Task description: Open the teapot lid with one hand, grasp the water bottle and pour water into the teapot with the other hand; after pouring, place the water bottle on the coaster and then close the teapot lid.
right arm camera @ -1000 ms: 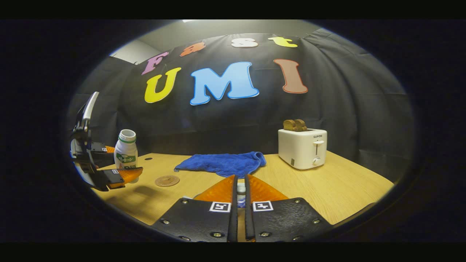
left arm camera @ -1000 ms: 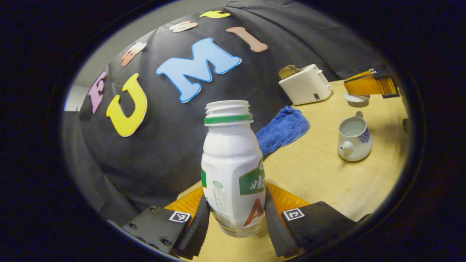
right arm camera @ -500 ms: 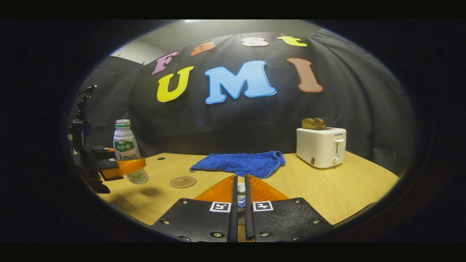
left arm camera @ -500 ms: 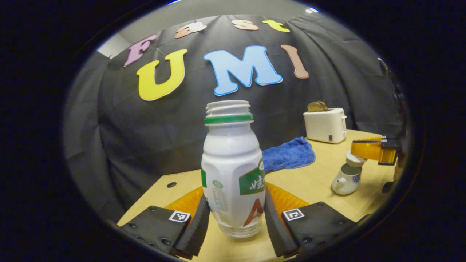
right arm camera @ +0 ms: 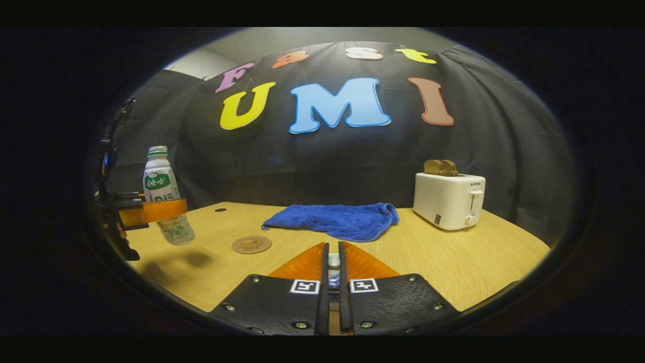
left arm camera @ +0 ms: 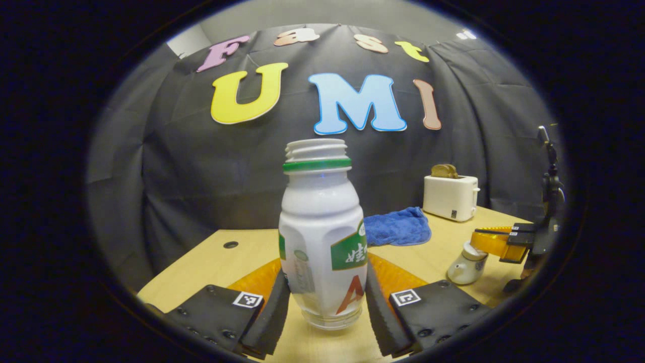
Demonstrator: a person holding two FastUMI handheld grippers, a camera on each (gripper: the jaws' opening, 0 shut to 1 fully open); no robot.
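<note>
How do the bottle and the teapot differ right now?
The bottle is tall and slim, with a green band and label; the teapot is squat and round, with a spout. The bottle hangs above the table, held by the left gripper; the teapot stands on the table. The bottle's mouth is open and capless; the right gripper has the lid on or just over the teapot. Both are mostly white and upright.

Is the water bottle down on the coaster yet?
No. The water bottle hangs above the table in the left gripper, its shadow beneath it; the coaster lies bare beside it.
</note>
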